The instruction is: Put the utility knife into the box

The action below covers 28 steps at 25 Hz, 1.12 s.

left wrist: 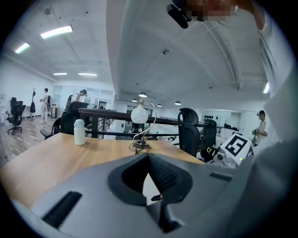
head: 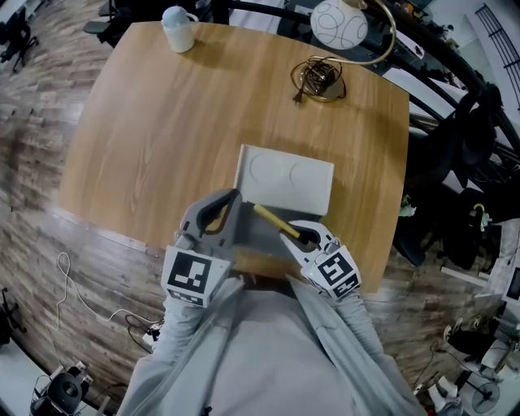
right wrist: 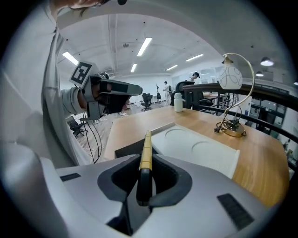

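Clamping a yellow utility knife [head: 272,218] in its jaws, the right gripper [head: 305,237] points it toward 10 o'clock over the open box [head: 260,234]; the left gripper's [left wrist: 149,155] jaws meet, empty.

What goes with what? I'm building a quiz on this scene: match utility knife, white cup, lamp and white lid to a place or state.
Things: 1 utility knife; 2 white cup; 3 lamp; 4 white lid.
States: A far left corner of table; B lying flat; C clamped in right gripper; D far right side.
Pairs: 1-C, 2-A, 3-D, 4-B.
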Available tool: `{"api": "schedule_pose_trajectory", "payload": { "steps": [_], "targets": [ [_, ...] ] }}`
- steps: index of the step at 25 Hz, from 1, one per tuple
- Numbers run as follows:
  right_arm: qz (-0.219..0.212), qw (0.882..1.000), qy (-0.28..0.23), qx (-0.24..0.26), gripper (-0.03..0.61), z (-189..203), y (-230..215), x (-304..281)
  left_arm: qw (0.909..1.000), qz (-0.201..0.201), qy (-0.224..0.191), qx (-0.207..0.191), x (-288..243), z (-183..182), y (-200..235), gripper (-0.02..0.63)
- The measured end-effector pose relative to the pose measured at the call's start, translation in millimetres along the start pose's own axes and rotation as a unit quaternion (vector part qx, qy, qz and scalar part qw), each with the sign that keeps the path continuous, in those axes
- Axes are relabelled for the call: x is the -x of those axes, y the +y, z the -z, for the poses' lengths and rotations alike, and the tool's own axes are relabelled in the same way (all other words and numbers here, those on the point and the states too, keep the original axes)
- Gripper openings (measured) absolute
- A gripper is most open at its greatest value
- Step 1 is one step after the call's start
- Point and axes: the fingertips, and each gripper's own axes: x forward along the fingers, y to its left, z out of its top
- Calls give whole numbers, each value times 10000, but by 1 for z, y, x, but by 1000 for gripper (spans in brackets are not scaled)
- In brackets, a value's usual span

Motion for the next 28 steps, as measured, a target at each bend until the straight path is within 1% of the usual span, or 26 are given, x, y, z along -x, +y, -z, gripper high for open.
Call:
{"api": "schedule_pose_trajectory", "payload": {
  "steps": [3, 6, 9, 15, 22, 28],
  "targets": [
    [-181, 9995, 262, 42, 83, 15, 3, -7, 10000, 16, 29, 15, -1, 4, -3, 18],
    [-261, 9981, 526, 195, 83, 29, 5, -14, 10000, 32, 49, 17, 1, 8, -5, 18],
    [-325, 9966, 684, 334, 83, 36, 7, -19, 10000, 24, 59, 26, 3, 9, -7, 18],
    [-417, 9877, 1204, 909, 83, 47, 9, -34, 10000, -42, 63, 50, 7, 13, -9, 18],
    [-410, 9826, 1426, 1116, 83, 49, 5, -47, 9998, -137, 53, 93, 13, 15, -7, 18],
    [-434, 9745, 1778, 1297, 84, 58, 5, -54, 9998, -186, 15, 115, 18, 16, -7, 18]
  ]
}}
